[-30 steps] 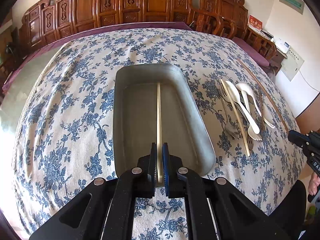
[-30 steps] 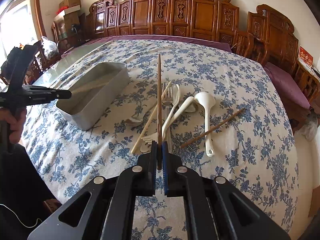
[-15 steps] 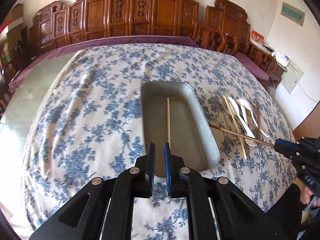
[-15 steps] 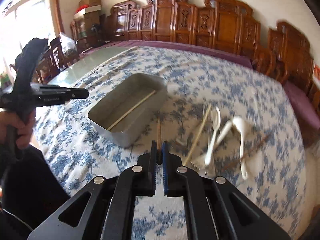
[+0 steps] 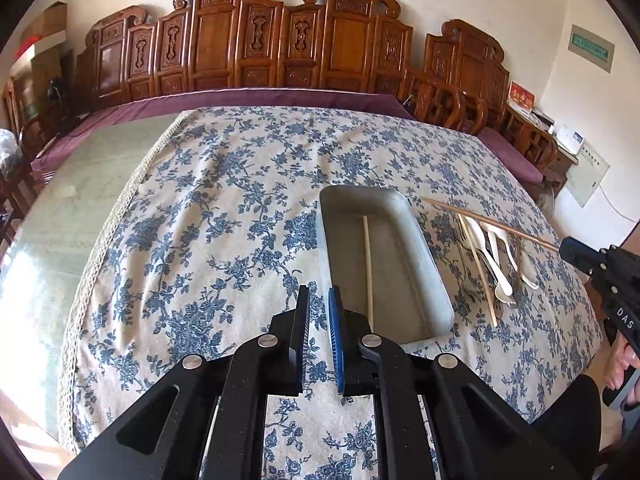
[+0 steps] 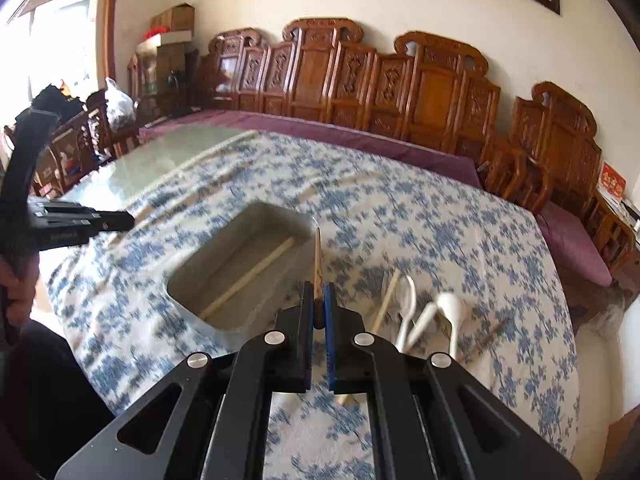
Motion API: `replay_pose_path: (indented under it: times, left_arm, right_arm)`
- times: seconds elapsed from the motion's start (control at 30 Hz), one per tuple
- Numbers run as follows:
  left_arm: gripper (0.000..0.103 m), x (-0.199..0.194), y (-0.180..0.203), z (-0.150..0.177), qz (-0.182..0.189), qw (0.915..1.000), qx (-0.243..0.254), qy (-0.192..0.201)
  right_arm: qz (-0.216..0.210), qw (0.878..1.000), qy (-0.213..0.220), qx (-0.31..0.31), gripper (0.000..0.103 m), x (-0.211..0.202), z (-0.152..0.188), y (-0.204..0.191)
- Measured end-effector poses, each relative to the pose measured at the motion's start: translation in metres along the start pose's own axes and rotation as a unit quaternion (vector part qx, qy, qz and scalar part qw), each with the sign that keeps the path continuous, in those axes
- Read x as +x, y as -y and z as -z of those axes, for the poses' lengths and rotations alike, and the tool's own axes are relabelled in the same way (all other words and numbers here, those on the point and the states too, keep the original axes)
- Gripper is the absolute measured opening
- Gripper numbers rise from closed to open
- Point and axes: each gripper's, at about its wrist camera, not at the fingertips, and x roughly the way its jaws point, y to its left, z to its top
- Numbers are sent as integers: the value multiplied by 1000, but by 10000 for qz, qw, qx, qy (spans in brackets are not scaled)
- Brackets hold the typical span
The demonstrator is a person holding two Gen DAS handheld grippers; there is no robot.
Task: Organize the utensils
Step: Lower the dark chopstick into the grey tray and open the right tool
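- Since a second ago: pale chopstick (image 5: 367, 264) let go by left gripper (image 5: 319, 300) and now lying loose in metal tray (image 5: 434, 280); dark chopstick (image 6: 318, 258) lifted off the heap by right gripper (image 6: 318, 294) and carried over toward the tray.
- Left gripper: jaws parted by a narrow gap, nothing between them, only tablecloth (image 5: 224, 216) seen through the gap; raised above the tray's near end.
- Right gripper: jaws clamped tight on the dark chopstick, gripped near its butt, shaft sticking forward with the tip over the tray's near corner; seen in the left wrist view as a long brown stick (image 5: 492, 222) slanting above the heap toward the tray's far right corner.
- Metal tray: rectangular, shallow, grey; holds the single pale chopstick, laid lengthwise along the floor, roughly down the middle.
- Just right of the tray, on the cloth: heap of remaining utensils, with white spoons (image 6: 450, 312), a fork (image 5: 466, 236), another pale chopstick (image 5: 482, 276) and one more dark chopstick (image 6: 482, 340) at the far edge, blurred.
- Beyond: carved wooden chairs (image 5: 288, 40) lining the wall.
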Motion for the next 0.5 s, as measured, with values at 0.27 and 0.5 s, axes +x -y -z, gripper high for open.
replay_pose_path:
  times: [0.27, 0.5]
  left_arm:
    - [9, -5, -5, 0, -21, 10000, 11, 21]
    - [9, -5, -7, 0, -30, 10000, 23, -9]
  right_arm:
    - [-267, 9993, -150, -208, 6, 41, -14, -38]
    - [-168, 9984, -508, -175, 6, 94, -16, -58]
